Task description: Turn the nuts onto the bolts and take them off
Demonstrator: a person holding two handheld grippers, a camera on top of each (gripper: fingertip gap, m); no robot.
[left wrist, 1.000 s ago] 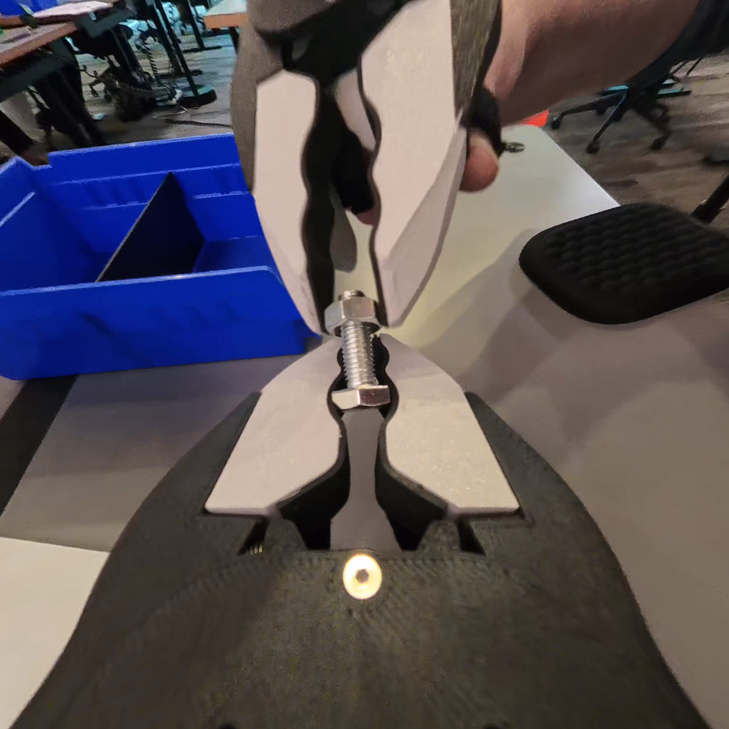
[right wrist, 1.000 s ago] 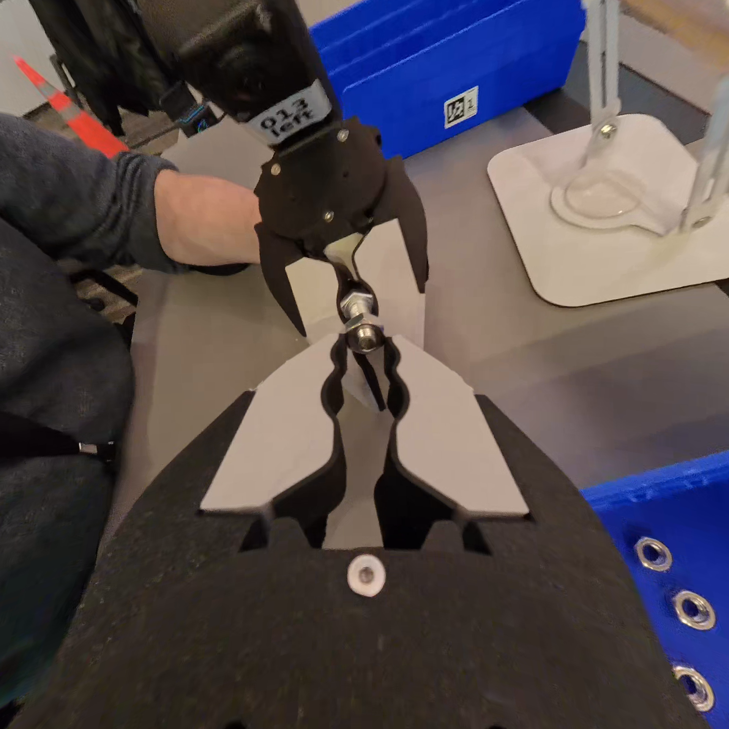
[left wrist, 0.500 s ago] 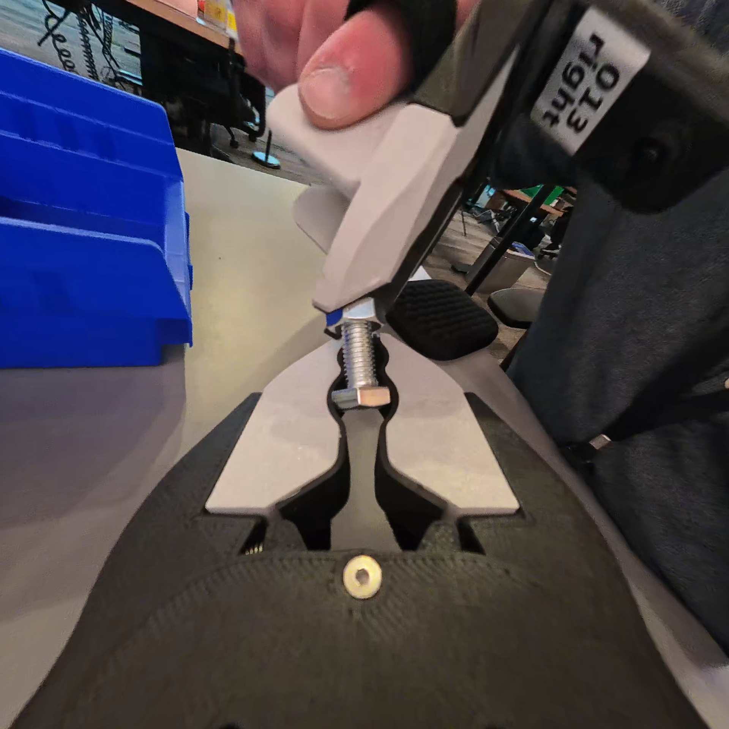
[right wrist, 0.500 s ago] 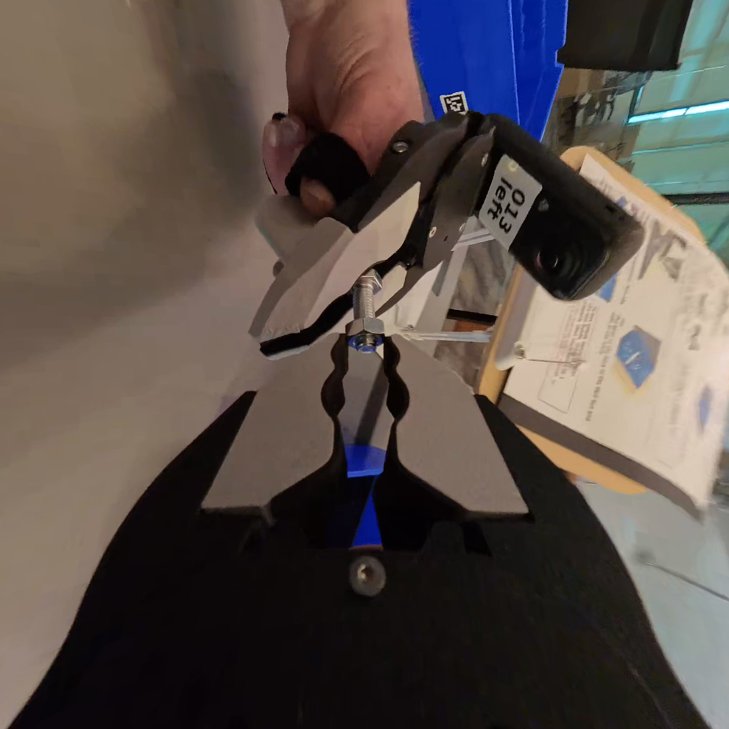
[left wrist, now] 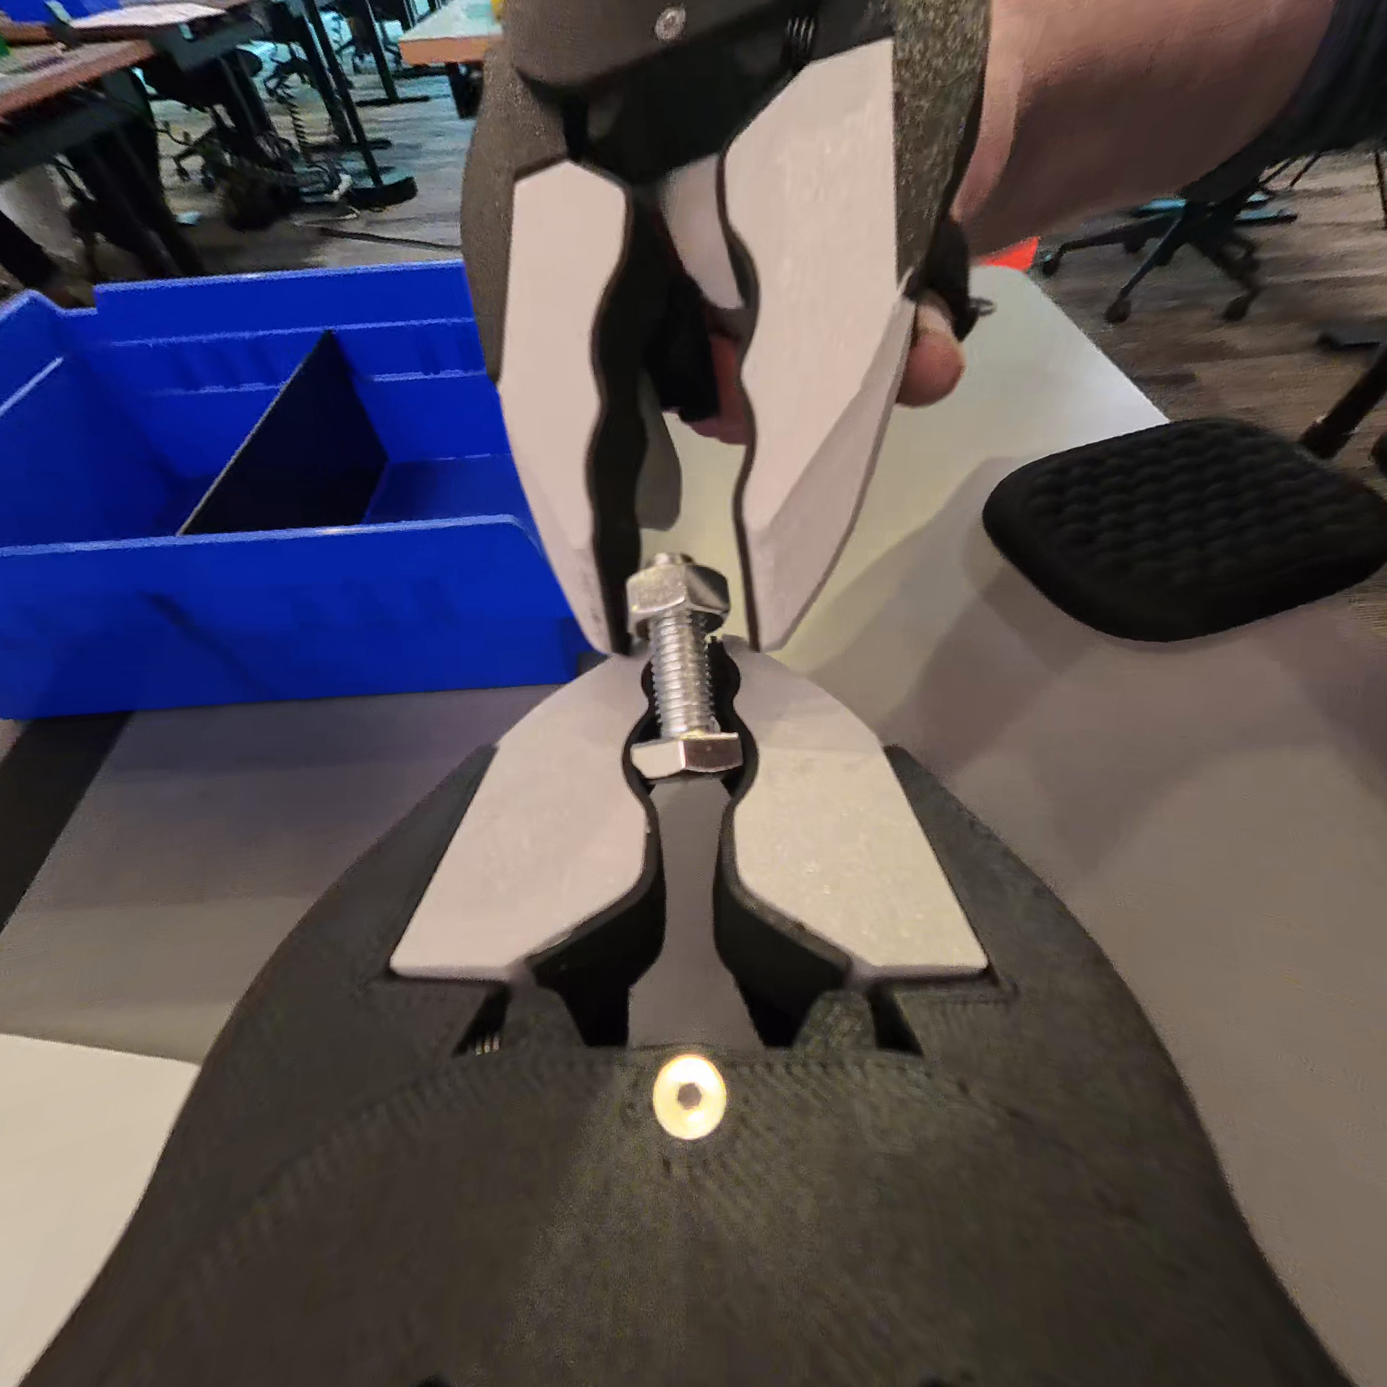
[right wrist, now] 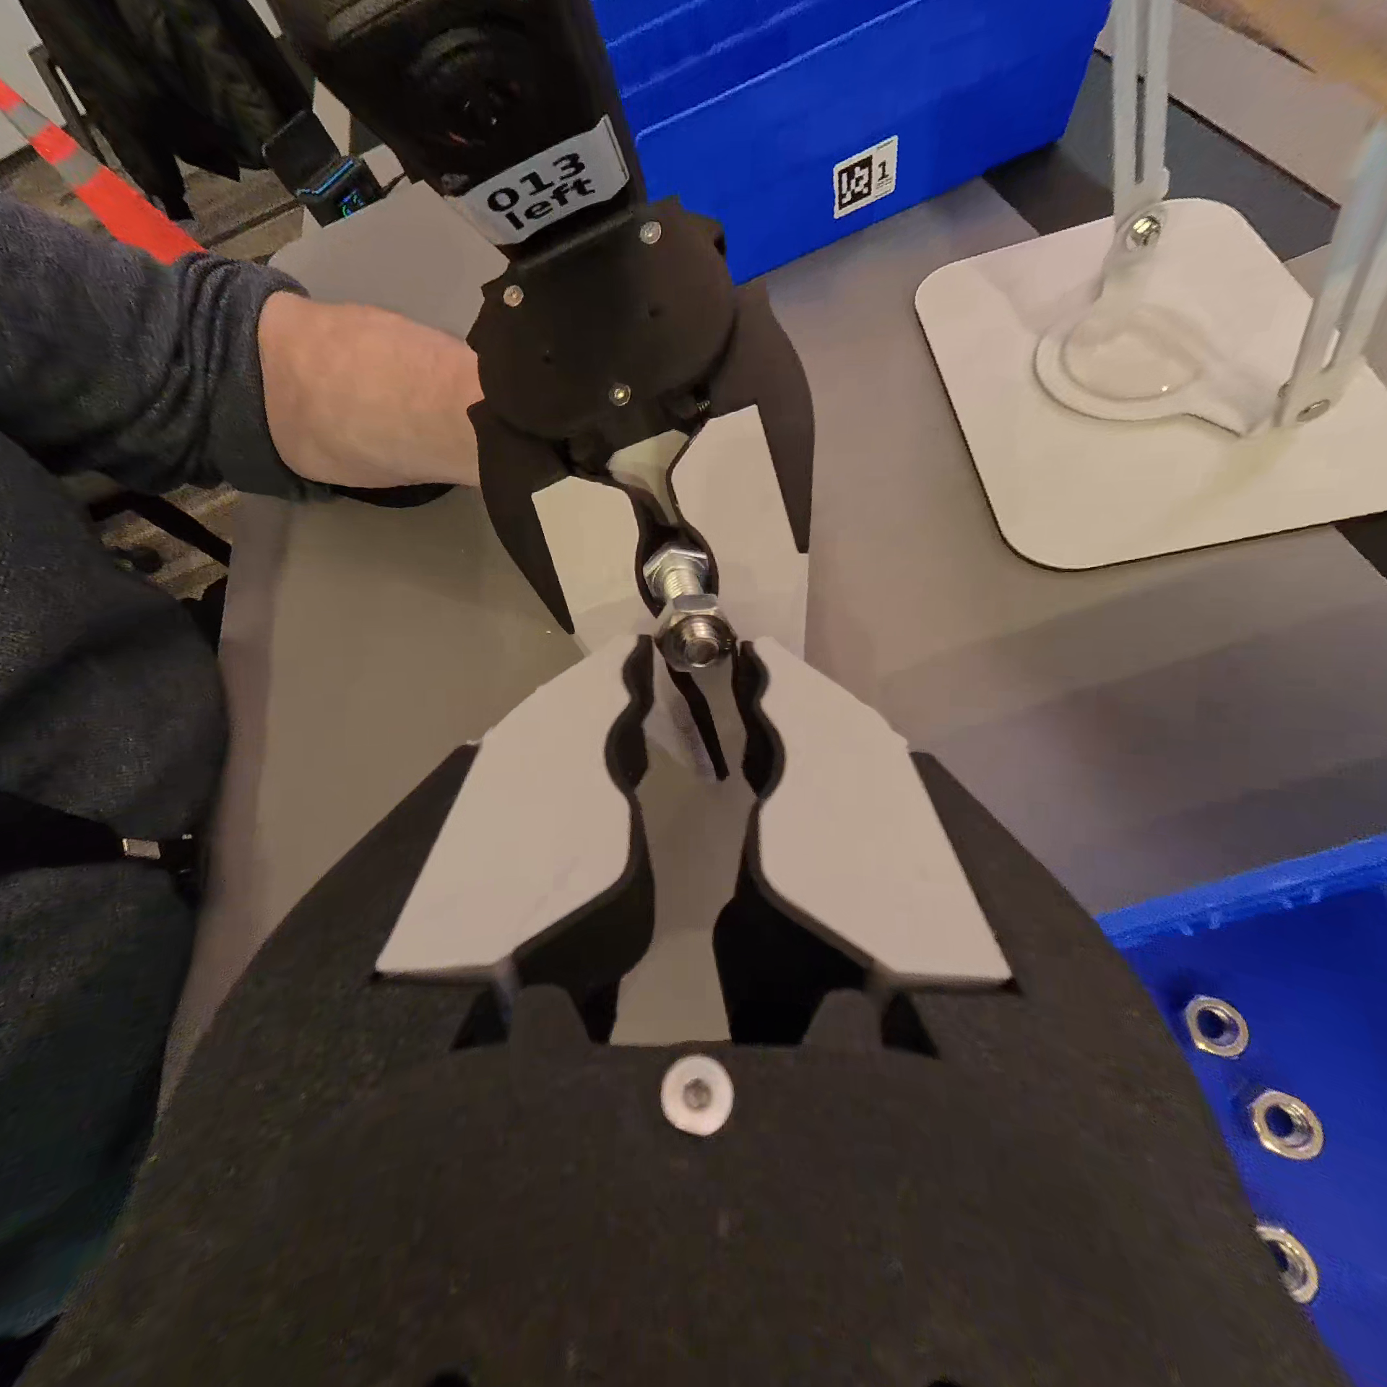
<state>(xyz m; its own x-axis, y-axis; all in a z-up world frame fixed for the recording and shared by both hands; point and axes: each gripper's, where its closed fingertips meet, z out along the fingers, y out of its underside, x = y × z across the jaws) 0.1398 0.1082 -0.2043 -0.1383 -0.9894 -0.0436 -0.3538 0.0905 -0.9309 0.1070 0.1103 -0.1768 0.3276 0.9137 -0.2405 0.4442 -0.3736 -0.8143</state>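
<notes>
Clamping the bolt (left wrist: 679,698) in my left gripper (left wrist: 687,668), I held my right gripper (right wrist: 694,645) narrowly parted around the nut (right wrist: 692,636), judging another twist due.

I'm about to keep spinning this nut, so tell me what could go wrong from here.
1. The nut sits at the very tip of the bolt; tilted, it may cross-thread or drop off.
2. The right tool looks loose around the nut, so it may slip.
3. The left tool pinches only the bolt near its head; twisting could turn it.
</notes>
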